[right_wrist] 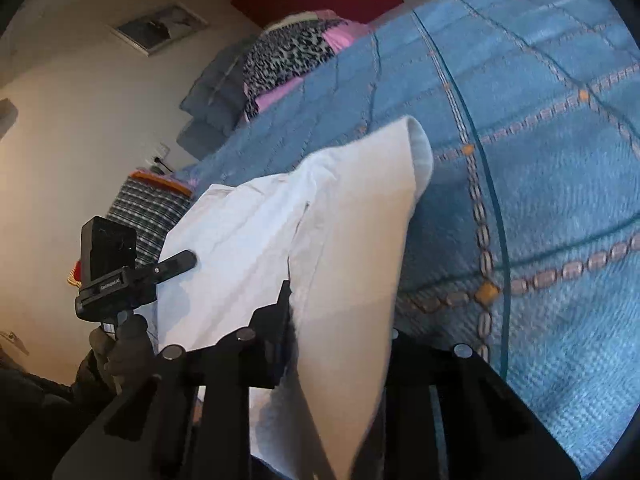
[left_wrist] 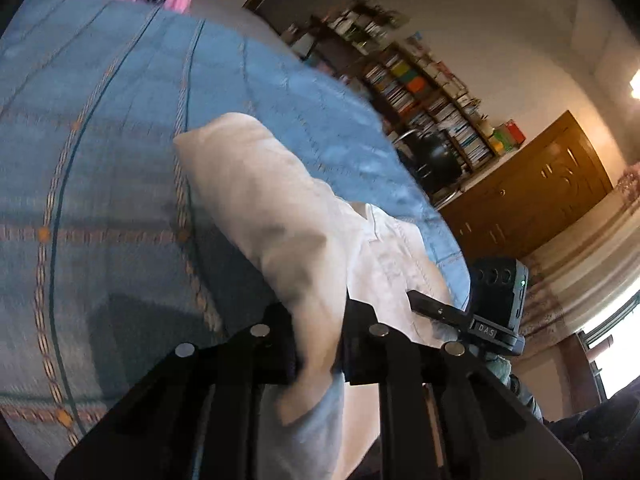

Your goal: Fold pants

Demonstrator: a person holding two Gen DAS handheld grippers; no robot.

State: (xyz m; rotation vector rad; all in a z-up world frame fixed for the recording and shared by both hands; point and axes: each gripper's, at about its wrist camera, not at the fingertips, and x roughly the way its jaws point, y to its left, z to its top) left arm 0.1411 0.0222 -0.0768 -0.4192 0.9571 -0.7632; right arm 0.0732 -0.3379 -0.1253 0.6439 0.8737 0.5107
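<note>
The left tool (left_wrist: 318,344) is clamped on a fold of the white pants (left_wrist: 280,216), and the right tool (right_wrist: 336,344) likewise grips the pants (right_wrist: 352,240); in each wrist view the cloth runs up from between the fingers toward 12 o'clock, held above the blue quilt (left_wrist: 100,160) on the bed. The far end of the pants is a rolled, rounded edge, at about 11 o'clock of the left tool and 1 o'clock of the right one. The pictures are motion-blurred.

Only the left view shows the bookshelf (left_wrist: 420,92) at 1 o'clock, packed with books and coloured boxes, a wooden cabinet (left_wrist: 532,184) at 2 o'clock, and a bright window (left_wrist: 616,344) at 4 o'clock. It also shows the right tool (left_wrist: 424,306) at 3 o'clock, lying on the pants, its camera block marked "DAS".

Only the right view shows a framed picture (right_wrist: 160,28) on the wall at 10 o'clock, a leopard-print and pink pillow (right_wrist: 288,60) at 11 o'clock at the head of the bed, a plaid cloth (right_wrist: 148,216) at 9 o'clock, and the left tool (right_wrist: 184,262) at 9 o'clock, its finger on the pants and a gloved hand (right_wrist: 124,344) on its grip. The label on that one is too small to read
</note>
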